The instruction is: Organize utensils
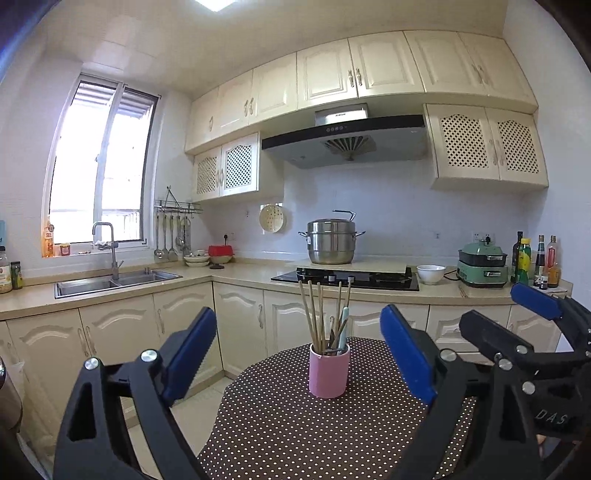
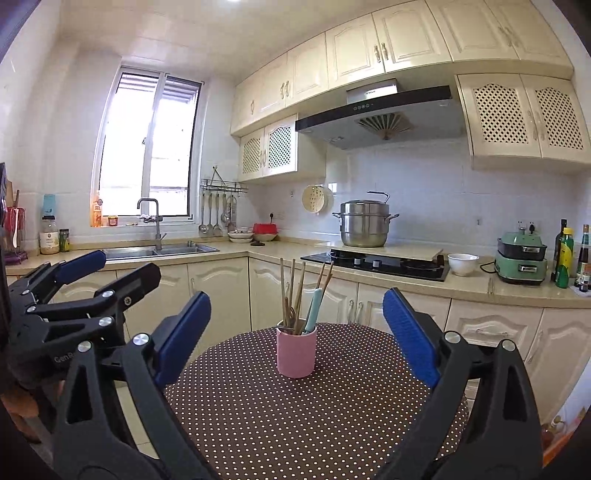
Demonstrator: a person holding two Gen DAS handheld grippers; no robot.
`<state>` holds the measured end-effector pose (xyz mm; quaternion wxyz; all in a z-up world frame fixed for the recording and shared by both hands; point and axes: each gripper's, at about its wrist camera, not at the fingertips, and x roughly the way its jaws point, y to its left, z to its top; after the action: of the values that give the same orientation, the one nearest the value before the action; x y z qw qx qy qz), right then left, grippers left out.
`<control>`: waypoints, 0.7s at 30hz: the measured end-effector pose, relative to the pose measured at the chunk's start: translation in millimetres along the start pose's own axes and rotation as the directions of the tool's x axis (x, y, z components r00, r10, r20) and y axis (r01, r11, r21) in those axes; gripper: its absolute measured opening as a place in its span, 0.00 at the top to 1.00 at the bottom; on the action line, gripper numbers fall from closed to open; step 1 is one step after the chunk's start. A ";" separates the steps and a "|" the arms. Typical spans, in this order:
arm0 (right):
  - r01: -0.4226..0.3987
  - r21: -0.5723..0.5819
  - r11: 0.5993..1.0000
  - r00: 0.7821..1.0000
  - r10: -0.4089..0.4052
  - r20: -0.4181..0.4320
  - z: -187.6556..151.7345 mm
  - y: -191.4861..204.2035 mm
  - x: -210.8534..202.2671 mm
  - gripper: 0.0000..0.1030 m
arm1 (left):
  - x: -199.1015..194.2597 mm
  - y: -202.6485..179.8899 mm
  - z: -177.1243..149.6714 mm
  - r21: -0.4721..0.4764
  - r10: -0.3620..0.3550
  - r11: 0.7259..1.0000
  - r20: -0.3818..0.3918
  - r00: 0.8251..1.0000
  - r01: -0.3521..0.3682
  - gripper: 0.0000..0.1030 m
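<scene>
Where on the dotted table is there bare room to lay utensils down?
The dotted tablecloth is bare all around the pink cup. The widest patch lies on the near side, between the cup and both open grippers, left gripper and right gripper. The only crowding is inside the cup, packed with chopsticks.

Daylight from the window (image 1: 99, 166) overexposes its panes; a ceiling lamp (image 1: 214, 3) adds diffuse light. Both views are bright and mostly sharp. Fisheye distortion bows the cabinets (image 2: 369, 48); corners are vignetted black; shadows stay soft.
</scene>
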<state>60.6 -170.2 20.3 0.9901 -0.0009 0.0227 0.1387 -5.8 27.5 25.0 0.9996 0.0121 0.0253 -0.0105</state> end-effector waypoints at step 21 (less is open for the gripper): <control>0.004 -0.001 1.000 1.000 -0.004 -0.001 2.0 -2.4 -3.2 0.09 | -3.4 -1.6 2.5 -0.015 0.000 1.000 0.024 1.000 0.000 0.14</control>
<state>58.3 -173.3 22.5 0.9903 -0.0016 0.0230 0.1368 -9.0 25.9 27.5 0.9998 0.0043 0.0132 -0.0105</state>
